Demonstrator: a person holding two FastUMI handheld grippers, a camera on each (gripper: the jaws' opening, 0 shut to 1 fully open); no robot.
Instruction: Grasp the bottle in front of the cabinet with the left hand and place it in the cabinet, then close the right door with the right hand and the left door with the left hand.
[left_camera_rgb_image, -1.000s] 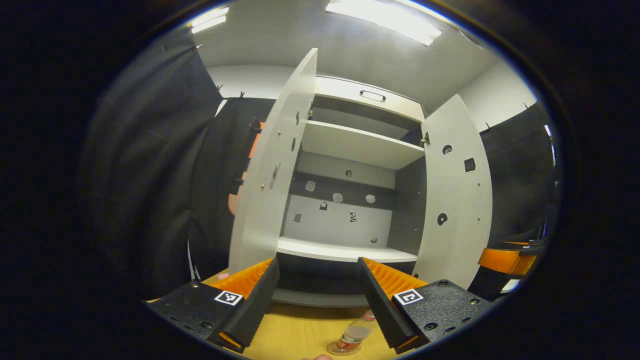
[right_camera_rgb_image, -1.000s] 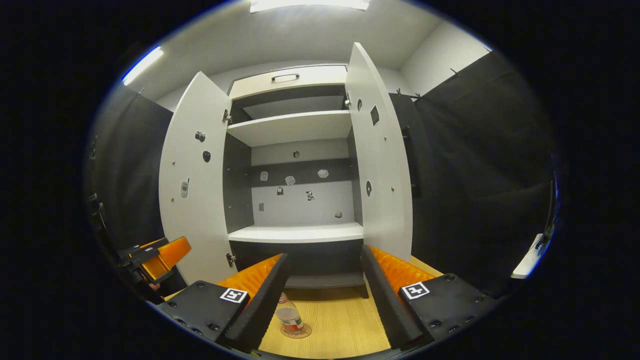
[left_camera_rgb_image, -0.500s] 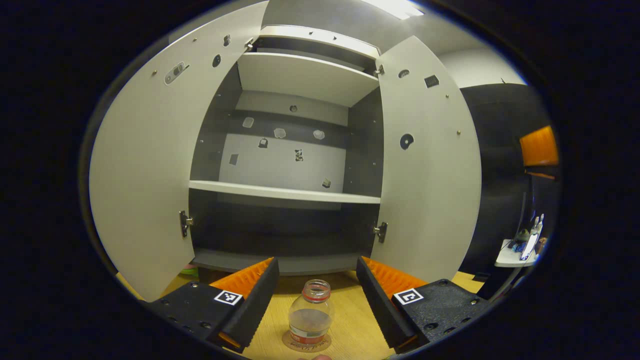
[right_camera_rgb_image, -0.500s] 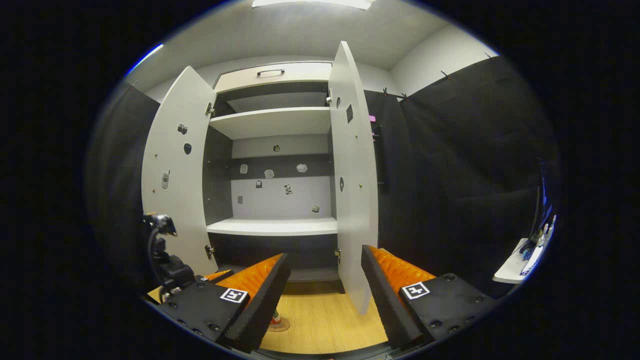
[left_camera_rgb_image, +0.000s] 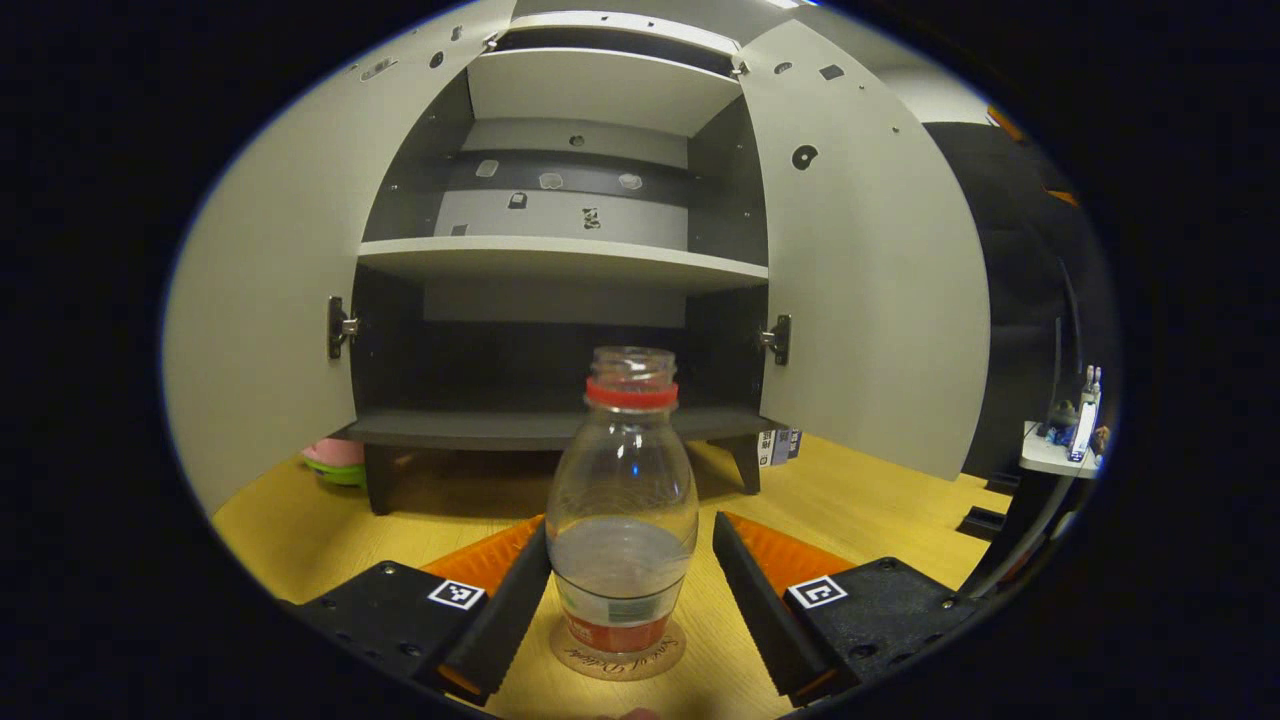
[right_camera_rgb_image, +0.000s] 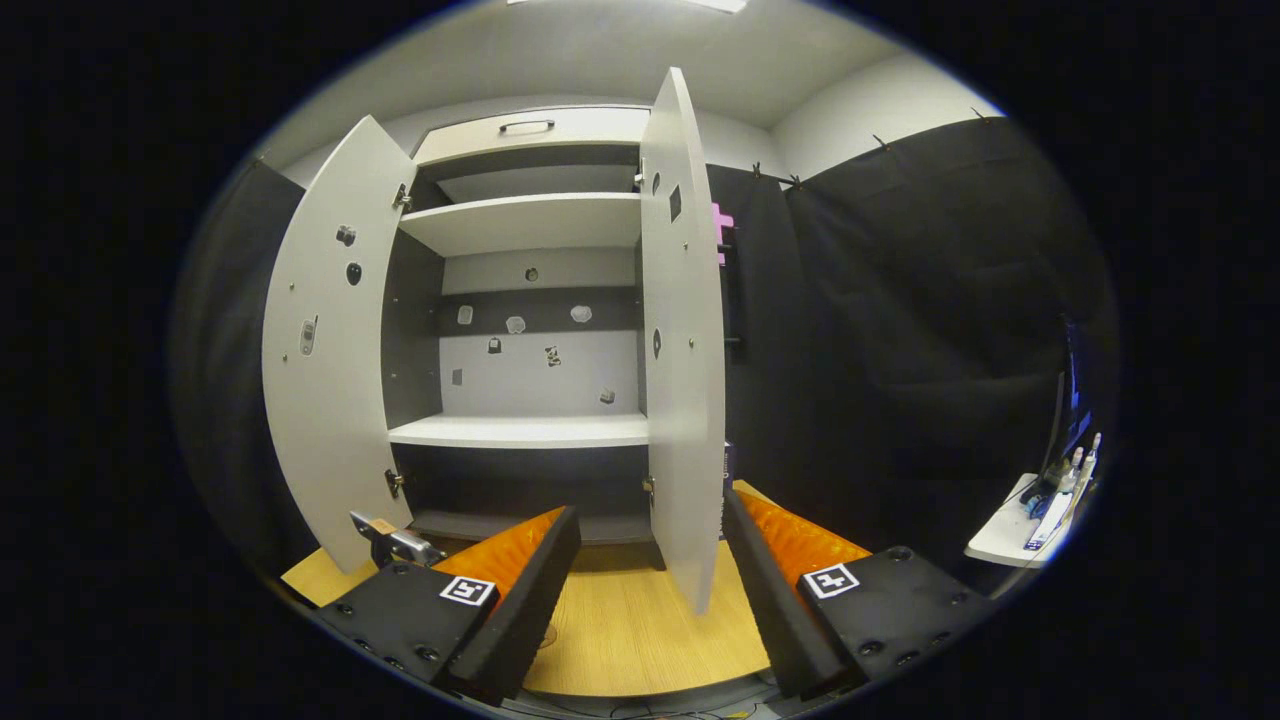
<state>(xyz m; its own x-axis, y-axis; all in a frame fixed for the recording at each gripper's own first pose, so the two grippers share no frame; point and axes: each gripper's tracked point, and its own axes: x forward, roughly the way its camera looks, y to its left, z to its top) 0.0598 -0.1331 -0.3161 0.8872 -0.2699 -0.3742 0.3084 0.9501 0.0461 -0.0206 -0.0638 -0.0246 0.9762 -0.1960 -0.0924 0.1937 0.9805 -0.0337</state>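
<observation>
Bottle (left_camera_rgb_image: 622, 500) ungrasped at lower centre between the spread left gripper (left_camera_rgb_image: 630, 590) — storing, both doors remain; right gripper (right_camera_rgb_image: 650, 590) spread.

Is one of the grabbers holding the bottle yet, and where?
No, nothing is held. The left gripper is open, with the bottle standing between its fingers, gaps showing on both sides. The right gripper is open too, with nothing between its fingers.
</observation>
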